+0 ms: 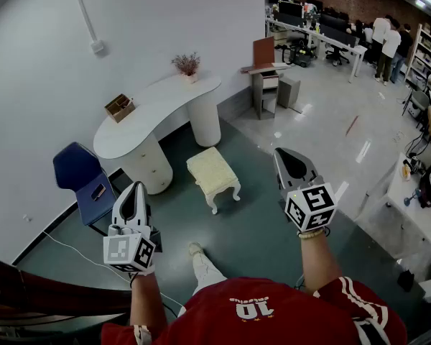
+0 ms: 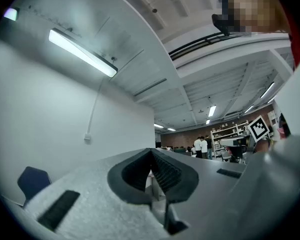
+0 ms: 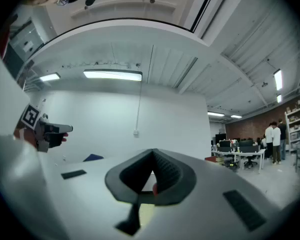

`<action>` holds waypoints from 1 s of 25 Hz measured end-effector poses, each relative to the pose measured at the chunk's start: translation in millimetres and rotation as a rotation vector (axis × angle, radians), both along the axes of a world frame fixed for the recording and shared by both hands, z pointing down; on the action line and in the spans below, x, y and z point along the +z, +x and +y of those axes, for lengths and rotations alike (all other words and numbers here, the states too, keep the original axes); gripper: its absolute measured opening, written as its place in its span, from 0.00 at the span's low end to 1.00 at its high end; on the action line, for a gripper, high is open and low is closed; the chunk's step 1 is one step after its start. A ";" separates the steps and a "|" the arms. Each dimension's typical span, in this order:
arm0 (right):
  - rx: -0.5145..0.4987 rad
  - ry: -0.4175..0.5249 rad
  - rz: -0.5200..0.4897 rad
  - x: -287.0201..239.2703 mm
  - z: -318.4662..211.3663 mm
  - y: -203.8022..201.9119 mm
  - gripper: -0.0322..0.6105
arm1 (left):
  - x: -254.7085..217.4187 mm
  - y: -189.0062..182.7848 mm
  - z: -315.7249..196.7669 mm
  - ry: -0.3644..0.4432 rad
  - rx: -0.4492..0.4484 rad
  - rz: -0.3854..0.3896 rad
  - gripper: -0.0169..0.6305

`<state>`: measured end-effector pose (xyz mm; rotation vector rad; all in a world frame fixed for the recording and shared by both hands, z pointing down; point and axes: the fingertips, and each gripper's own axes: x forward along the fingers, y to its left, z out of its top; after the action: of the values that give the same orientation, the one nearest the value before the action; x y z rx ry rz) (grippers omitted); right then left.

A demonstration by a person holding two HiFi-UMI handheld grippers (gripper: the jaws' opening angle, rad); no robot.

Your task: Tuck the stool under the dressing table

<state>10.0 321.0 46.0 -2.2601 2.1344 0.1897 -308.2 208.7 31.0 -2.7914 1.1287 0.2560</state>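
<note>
Cream quilted stool [image 1: 212,172], carved legs, near curved white dressing table [image 1: 158,110]; left tool [image 1: 136,185], right tool [image 1: 281,152] pressed together, empty.

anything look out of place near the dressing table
Only the cream stool: it stands out on the floor in front of the dressing table, apart from it, not tucked beneath. Nothing looks spilled or damaged.
</note>
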 end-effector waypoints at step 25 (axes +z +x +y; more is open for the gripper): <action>-0.076 0.005 -0.066 10.7 -3.7 -5.6 0.05 | 15.8 32.2 3.4 -0.051 0.105 -0.056 0.03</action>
<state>4.4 317.4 56.7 -2.1463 2.1797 0.1165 -276.0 212.1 46.9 -2.8875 0.9927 0.1595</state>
